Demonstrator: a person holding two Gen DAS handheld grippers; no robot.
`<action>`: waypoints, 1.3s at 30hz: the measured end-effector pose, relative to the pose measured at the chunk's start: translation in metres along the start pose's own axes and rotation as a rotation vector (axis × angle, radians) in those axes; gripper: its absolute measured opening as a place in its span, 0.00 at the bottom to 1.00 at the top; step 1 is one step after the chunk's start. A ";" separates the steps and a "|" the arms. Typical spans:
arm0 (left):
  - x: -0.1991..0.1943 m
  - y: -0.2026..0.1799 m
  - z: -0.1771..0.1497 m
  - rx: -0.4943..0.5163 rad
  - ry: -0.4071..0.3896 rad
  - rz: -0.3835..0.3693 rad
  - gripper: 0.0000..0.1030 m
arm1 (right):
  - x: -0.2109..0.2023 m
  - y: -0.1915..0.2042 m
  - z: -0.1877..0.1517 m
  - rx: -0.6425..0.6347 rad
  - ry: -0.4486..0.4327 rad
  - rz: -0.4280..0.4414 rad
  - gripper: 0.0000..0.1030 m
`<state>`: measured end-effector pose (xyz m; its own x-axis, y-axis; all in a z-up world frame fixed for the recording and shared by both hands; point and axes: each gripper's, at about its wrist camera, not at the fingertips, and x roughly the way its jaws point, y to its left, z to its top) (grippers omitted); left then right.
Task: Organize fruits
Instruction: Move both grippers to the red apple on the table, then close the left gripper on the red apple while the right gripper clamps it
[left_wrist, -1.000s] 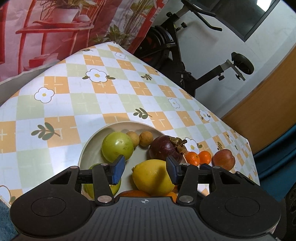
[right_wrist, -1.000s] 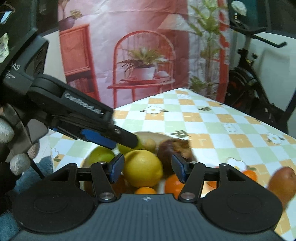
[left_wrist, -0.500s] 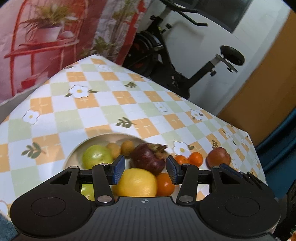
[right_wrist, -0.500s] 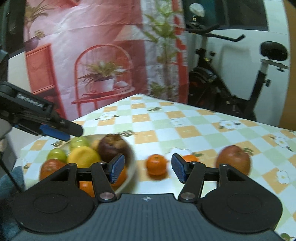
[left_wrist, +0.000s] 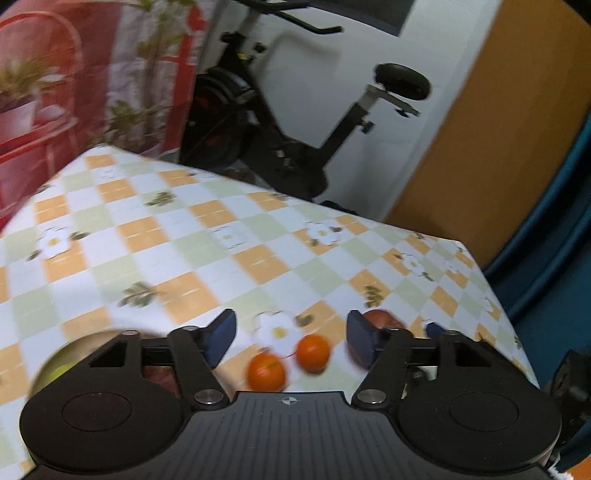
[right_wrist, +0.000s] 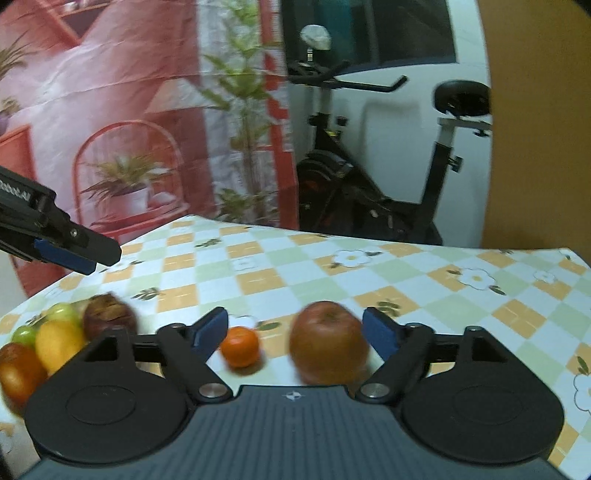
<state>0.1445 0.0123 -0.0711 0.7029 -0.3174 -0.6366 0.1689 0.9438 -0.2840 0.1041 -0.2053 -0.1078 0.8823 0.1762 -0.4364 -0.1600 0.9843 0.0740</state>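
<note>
My left gripper (left_wrist: 291, 338) is open and empty above two small oranges (left_wrist: 266, 372) (left_wrist: 313, 352) on the checked tablecloth. A red apple (left_wrist: 380, 320) shows behind its right finger. The bowl (left_wrist: 70, 345) of fruit lies at the lower left, mostly hidden. My right gripper (right_wrist: 295, 334) is open, with the red apple (right_wrist: 328, 341) between its fingers near the right one and an orange (right_wrist: 240, 346) near the left one. The bowl's fruits, a lemon (right_wrist: 59, 343), a mangosteen (right_wrist: 109, 319) and green fruits (right_wrist: 62, 313), sit at the left. The left gripper's finger (right_wrist: 70, 253) shows above them.
The table (left_wrist: 221, 240) ends at its far and right edges. An exercise bike (right_wrist: 373, 184) stands behind it, next to a red printed backdrop (right_wrist: 129, 110) and an orange wooden panel (left_wrist: 480, 147).
Both grippers have swung right, away from the bowl toward the loose oranges and the apple. The apple now sits between the right gripper's fingers. Both stay open.
</note>
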 end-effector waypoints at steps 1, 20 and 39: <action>0.007 -0.006 0.001 0.012 -0.004 -0.017 0.69 | 0.003 -0.005 0.000 0.009 0.004 -0.007 0.80; 0.100 -0.062 -0.010 0.204 0.181 -0.132 0.69 | 0.042 -0.035 -0.008 0.091 0.136 0.055 0.71; 0.114 -0.070 -0.015 0.222 0.201 -0.156 0.61 | 0.044 -0.035 -0.009 0.109 0.154 0.056 0.66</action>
<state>0.2021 -0.0914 -0.1345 0.5100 -0.4507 -0.7326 0.4255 0.8724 -0.2405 0.1442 -0.2316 -0.1376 0.7941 0.2362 -0.5600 -0.1505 0.9691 0.1953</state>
